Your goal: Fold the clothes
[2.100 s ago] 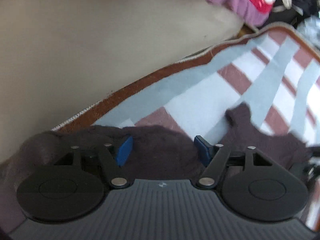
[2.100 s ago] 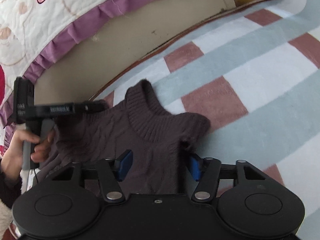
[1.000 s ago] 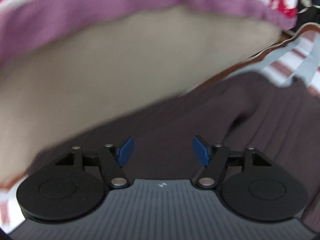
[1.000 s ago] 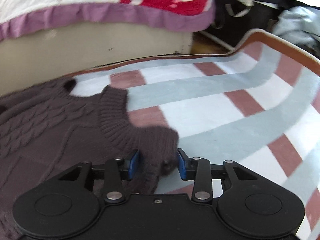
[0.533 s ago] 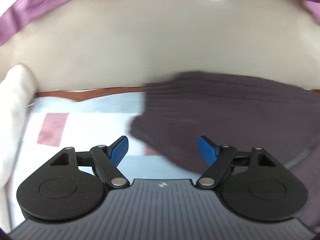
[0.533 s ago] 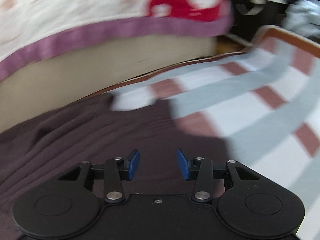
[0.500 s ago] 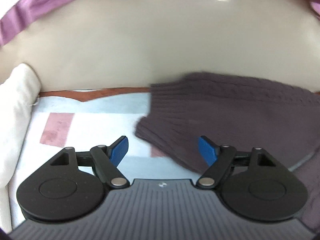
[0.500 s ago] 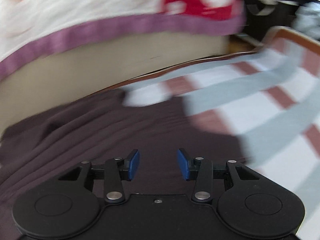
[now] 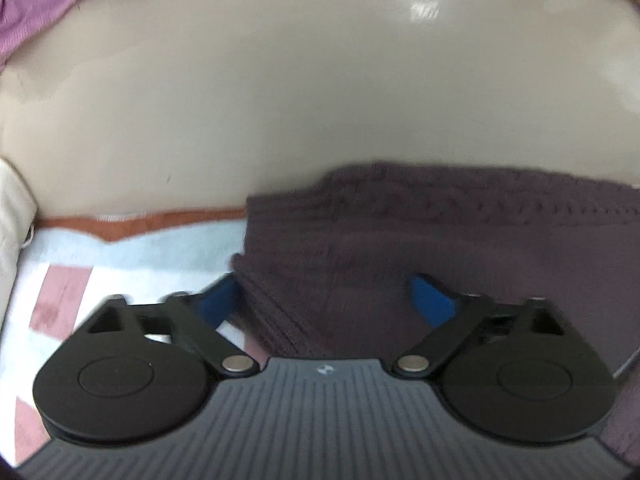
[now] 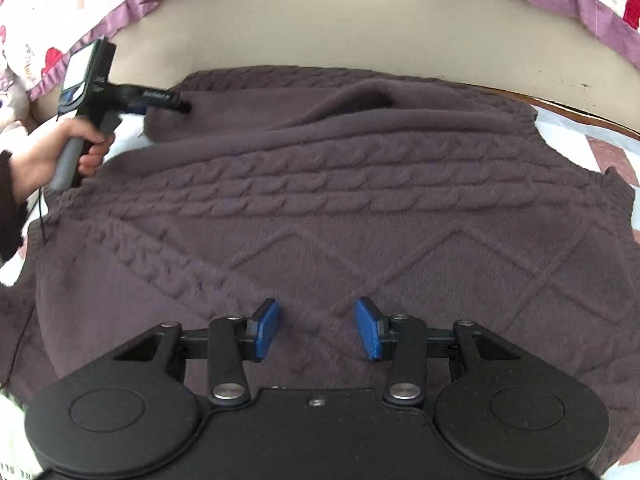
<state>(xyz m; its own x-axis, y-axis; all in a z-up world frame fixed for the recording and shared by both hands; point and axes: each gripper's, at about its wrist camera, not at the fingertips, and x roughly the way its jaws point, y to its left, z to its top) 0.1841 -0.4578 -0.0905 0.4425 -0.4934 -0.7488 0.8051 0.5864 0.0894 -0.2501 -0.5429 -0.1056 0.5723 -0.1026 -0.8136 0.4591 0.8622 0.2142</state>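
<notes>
Left wrist: left gripper wide open, holding nothing, over sweater edge; bare rug left.

Right wrist: right gripper half open, empty, above flat sweater; bed base far.

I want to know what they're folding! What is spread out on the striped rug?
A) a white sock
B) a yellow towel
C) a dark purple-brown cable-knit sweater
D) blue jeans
C: the dark purple-brown cable-knit sweater lies spread over the striped rug, with twisted cable rows and zigzag ridges showing across it in the right wrist view.
</notes>
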